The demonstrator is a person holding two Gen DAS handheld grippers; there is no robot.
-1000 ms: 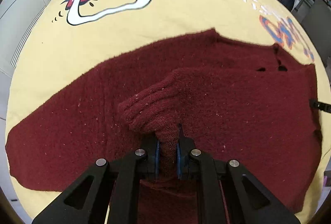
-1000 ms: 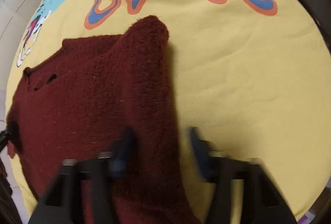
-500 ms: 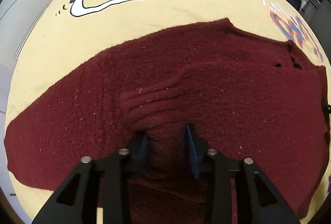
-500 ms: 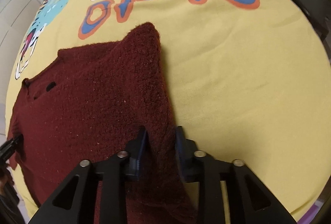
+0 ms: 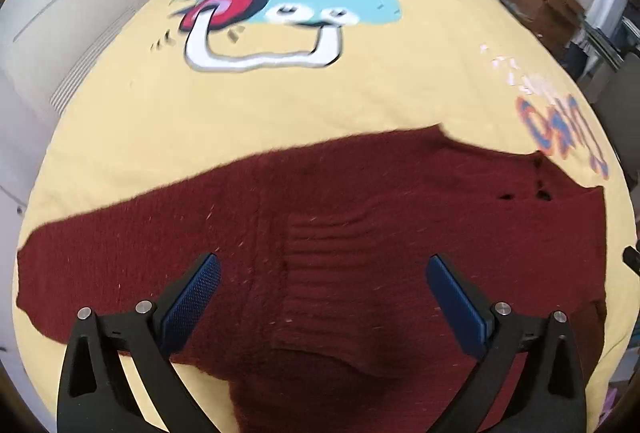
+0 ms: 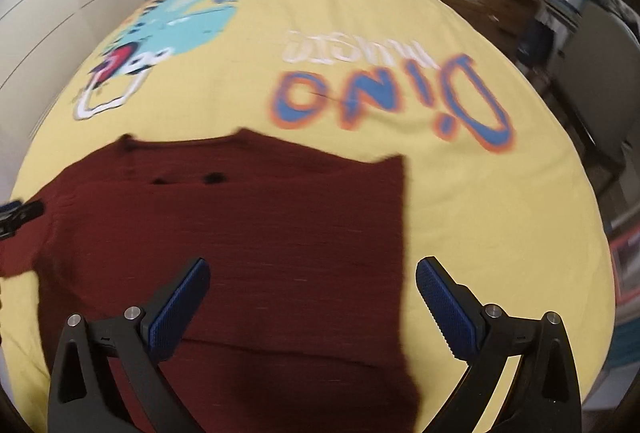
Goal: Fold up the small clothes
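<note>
Both the left gripper (image 5: 322, 269) and right gripper (image 6: 312, 273) release the maroon sweater (image 5: 360, 233), jaws opening, and rise above it.

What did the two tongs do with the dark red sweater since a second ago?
Both let go. The left tongs had pinched the ribbed sleeve cuff; the right tongs had pinched the fuzzy dark red knitted sweater at its edge. Both sets of jaws are opening wide with nothing pinched, and both have pulled up and away. The cuff has dropped flat on the sweater. The yellow dinosaur bedspread stayed put.
</note>
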